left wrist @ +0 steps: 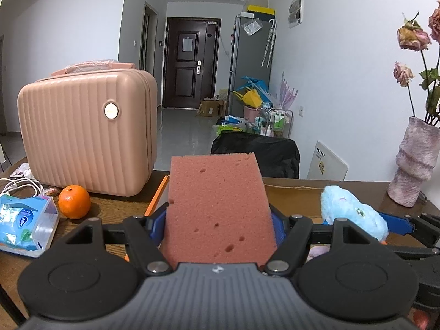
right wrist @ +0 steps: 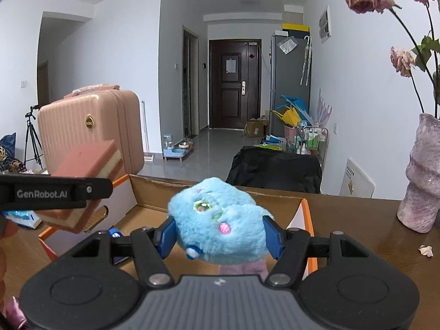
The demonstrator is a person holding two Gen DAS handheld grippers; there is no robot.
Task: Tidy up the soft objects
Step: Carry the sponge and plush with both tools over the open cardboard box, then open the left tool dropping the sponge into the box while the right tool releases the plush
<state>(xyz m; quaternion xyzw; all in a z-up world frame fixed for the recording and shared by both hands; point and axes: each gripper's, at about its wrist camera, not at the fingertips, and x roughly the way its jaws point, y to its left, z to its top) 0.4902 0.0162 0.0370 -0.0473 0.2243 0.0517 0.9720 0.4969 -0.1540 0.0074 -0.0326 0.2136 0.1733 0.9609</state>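
My left gripper (left wrist: 218, 227) is shut on a pink sponge (left wrist: 217, 209) with a yellow underlayer and holds it above an open cardboard box (left wrist: 291, 196). The sponge also shows in the right wrist view (right wrist: 88, 162) at the left. My right gripper (right wrist: 220, 236) is shut on a fluffy blue plush toy (right wrist: 217, 220) and holds it over the same box (right wrist: 154, 211). The plush also shows in the left wrist view (left wrist: 354, 211) at the right. A pale purple soft item (right wrist: 244, 268) lies in the box under the plush.
A pink hard case (left wrist: 85, 132) stands on the wooden table (left wrist: 115, 209) at the left, with an orange (left wrist: 74, 202) and a pack of wipes (left wrist: 24, 222) in front. A purple vase (right wrist: 420, 176) with dried roses stands at the right. A black chair back (right wrist: 275, 169) is behind the table.
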